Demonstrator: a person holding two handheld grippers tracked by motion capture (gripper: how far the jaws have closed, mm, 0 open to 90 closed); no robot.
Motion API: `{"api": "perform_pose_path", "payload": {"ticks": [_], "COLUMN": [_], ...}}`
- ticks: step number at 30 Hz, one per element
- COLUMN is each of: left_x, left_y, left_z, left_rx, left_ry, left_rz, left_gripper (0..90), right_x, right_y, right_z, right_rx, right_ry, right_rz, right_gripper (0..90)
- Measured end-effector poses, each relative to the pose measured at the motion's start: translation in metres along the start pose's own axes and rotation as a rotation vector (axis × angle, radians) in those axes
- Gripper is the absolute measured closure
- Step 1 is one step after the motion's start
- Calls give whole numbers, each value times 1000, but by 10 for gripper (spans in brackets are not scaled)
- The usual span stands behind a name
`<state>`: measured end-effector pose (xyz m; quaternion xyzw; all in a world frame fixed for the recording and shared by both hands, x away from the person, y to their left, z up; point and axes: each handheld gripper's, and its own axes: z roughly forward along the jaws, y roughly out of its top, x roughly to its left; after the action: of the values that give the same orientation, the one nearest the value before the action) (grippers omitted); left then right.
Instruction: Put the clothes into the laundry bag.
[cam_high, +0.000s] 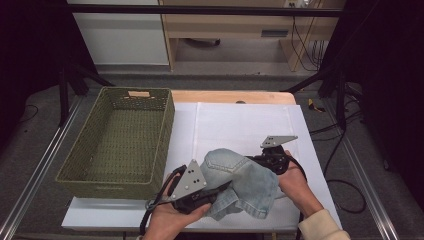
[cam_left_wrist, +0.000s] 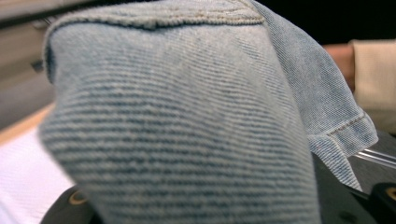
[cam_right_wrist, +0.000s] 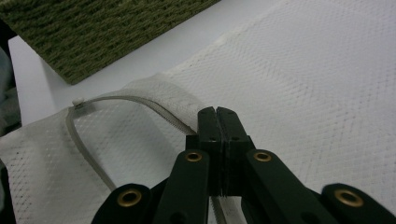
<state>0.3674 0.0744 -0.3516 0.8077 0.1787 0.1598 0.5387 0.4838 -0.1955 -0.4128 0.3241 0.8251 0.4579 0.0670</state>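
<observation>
My left gripper (cam_high: 220, 192) sits at the 6 o'clock edge of the table (cam_high: 230, 96), held in my left hand (cam_high: 172, 217). A piece of light blue denim (cam_high: 240, 182) is draped over its front end. In the left gripper view the denim (cam_left_wrist: 187, 121) hangs directly before the camera and covers the jaws, so I cannot tell how wide they stand or whether the pads press on the cloth. A stitched hem of the denim runs toward 4 o'clock in that view, with my pale sleeve (cam_left_wrist: 376, 79) beyond it at 3 o'clock.

My right gripper (cam_high: 260, 161) lies at about 4 o'clock from the table centre, in my right hand (cam_high: 295, 185), touching the far side of the denim bundle. In the right gripper view its jaws are pressed fully together on the zipper edge of a white mesh laundry bag (cam_right_wrist: 308, 84). The zipper (cam_right_wrist: 140, 105) arcs away from the jaws toward 9 o'clock, and the bag mouth stands raised there.

The mesh laundry bag (cam_high: 240, 125) lies flat across the table centre. The denim rests on its near portion, between the two grippers.

A green woven basket (cam_high: 120, 140) stands at 9 o'clock, just beside the bag's left edge, on the white sheet (cam_high: 100, 215).
</observation>
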Motion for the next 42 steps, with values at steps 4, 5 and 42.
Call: {"api": "perform_pose_path", "payload": {"ticks": [4,5,42], "left_x": [-3,-3,7], "left_y": [-17,-18,-39], "left_z": [16,19,93], "left_rx": [64,70,131], "left_ry": [-7,-4,18], "left_rz": [4,8,-57], "left_gripper": [673,673,662], "right_x": [-2,-3,-6], "right_y": [3,4,16], "right_z": [-3,-3,-6], "right_rx": [-10,-9,-25], "right_ry": [-2,-3,-12], "right_rz": [-3,-6,-45], "right_gripper": [899,899,899]}}
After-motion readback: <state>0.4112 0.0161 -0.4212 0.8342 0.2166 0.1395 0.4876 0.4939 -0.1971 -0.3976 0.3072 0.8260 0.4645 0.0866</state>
